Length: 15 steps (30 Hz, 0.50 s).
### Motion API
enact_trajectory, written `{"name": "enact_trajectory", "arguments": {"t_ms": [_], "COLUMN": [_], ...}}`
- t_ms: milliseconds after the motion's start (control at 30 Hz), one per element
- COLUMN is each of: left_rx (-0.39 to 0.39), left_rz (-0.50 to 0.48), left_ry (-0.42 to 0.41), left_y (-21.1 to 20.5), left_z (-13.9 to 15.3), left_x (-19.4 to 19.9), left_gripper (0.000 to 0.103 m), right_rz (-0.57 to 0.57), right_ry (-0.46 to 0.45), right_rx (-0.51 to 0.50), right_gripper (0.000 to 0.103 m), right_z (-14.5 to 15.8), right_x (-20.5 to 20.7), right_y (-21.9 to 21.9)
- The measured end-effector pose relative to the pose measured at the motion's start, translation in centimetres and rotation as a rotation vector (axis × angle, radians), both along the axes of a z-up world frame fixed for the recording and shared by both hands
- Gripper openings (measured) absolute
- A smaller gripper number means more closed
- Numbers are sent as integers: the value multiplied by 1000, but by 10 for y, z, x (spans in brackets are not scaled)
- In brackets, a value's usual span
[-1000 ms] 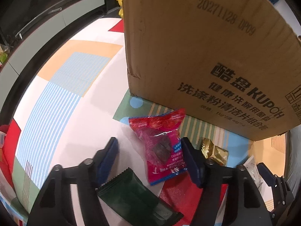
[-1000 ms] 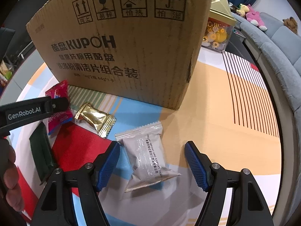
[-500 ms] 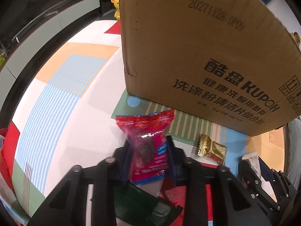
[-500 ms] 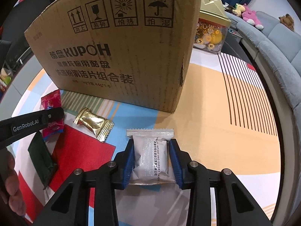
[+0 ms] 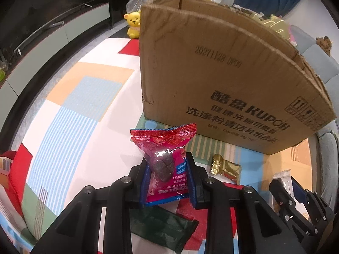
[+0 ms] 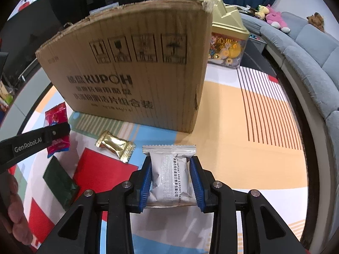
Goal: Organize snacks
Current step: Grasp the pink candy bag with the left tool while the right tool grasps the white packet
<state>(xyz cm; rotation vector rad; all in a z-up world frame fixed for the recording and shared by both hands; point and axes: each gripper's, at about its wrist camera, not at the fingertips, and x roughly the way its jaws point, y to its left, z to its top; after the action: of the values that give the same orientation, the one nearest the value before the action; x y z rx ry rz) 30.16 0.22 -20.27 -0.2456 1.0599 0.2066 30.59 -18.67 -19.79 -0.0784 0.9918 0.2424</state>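
Observation:
My left gripper [image 5: 168, 180] is shut on a red snack packet [image 5: 164, 163] and holds it above the patterned tabletop, in front of the open cardboard box [image 5: 222, 80]. My right gripper [image 6: 170, 182] is shut on a silver-grey snack packet [image 6: 169, 173], also raised, in front of the box [image 6: 131, 76]. A gold-wrapped candy [image 6: 115, 146] and a dark green packet [image 6: 60, 182] lie on the table; both also show in the left wrist view, the candy [image 5: 225, 168] and the green packet [image 5: 163, 226].
A yellow bear toy [image 5: 133, 24] stands left of the box. A gold tin with coins [image 6: 227, 42] stands behind the box's right side. A grey sofa [image 6: 307, 50] curves along the right.
Both grippers closed on their packets, then lifted them off the table. The box's open top has come into view.

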Motion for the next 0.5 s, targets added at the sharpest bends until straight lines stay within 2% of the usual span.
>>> {"name": "enact_trajectory", "arguments": {"t_ms": [500], "left_rx": [-2], "left_rz": [-7], "left_ry": [-61], "left_y": [-2], "left_z": [48], "left_x": [-27], "left_gripper": [30], "right_rz": [-7], "right_ry": [-71], "right_rx": [23], "right_gripper": [36], "right_z": [38], "right_x": [-15], "right_y": [3]}}
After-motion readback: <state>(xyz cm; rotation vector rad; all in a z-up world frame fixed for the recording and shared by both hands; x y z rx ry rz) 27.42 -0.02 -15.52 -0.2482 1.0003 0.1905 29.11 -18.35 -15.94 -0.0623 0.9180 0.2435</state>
